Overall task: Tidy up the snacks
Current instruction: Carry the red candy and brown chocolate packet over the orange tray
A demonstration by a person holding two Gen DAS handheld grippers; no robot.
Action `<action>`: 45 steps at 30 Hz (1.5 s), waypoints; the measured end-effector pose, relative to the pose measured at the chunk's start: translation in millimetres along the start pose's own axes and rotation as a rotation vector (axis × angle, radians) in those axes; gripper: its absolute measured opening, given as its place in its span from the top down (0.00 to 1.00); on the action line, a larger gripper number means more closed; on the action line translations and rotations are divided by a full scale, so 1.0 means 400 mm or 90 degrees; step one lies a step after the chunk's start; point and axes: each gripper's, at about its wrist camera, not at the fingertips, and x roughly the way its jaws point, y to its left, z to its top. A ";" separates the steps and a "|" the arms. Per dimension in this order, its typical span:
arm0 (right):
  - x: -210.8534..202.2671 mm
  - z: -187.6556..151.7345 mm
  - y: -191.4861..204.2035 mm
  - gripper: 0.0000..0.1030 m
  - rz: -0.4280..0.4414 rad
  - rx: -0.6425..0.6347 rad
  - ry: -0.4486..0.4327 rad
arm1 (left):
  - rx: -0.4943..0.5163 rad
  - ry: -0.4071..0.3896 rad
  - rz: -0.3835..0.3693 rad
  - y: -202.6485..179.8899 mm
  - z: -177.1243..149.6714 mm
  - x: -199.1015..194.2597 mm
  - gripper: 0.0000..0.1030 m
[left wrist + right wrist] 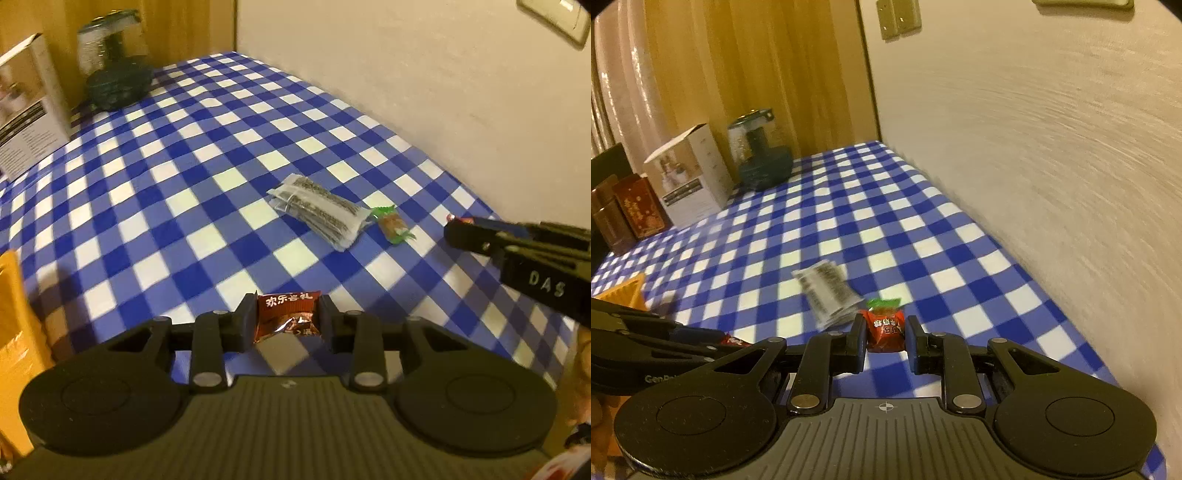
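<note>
My left gripper (288,303) is shut on a brown foil snack packet (286,319) with white characters, held just above the blue checked tablecloth (177,177). Further off lie clear packets of dark sticks (317,210) and a green-wrapped candy (393,225). My right gripper (885,321) is shut on a small red wrapped candy (885,335). Just beyond it sit the green-wrapped candy (884,303) and the clear packets (827,291). In the left wrist view the right gripper (456,230) reaches in from the right. In the right wrist view the left gripper (737,341) shows at the lower left.
A wall (1034,166) runs along the table's right edge. At the far end stand a dark green glass jar (761,155), a white carton (690,177) and brown boxes (624,210). An orange container (14,332) is at the near left.
</note>
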 end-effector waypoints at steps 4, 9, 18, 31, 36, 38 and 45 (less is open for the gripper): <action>-0.044 -0.025 0.031 0.79 0.008 0.002 0.004 | -0.013 -0.012 0.005 -0.007 -0.031 -0.064 0.69; -0.106 -0.067 0.072 0.79 0.020 0.013 0.012 | -0.020 -0.029 0.017 -0.019 -0.072 -0.154 0.69; -0.232 -0.137 0.128 0.79 0.031 0.014 0.026 | -0.051 -0.054 0.021 -0.036 -0.169 -0.308 0.69; -0.373 -0.169 0.247 0.79 0.072 -0.039 0.013 | -0.102 -0.081 0.051 -0.010 -0.297 -0.492 0.69; -0.397 -0.168 0.306 0.79 0.097 -0.063 0.009 | -0.116 -0.086 0.064 0.009 -0.339 -0.542 0.69; -0.406 -0.168 0.331 0.79 0.106 -0.075 0.007 | -0.123 -0.089 0.070 0.020 -0.354 -0.561 0.69; -0.417 -0.171 0.392 0.79 0.131 -0.108 0.006 | -0.147 -0.098 0.087 0.066 -0.398 -0.618 0.69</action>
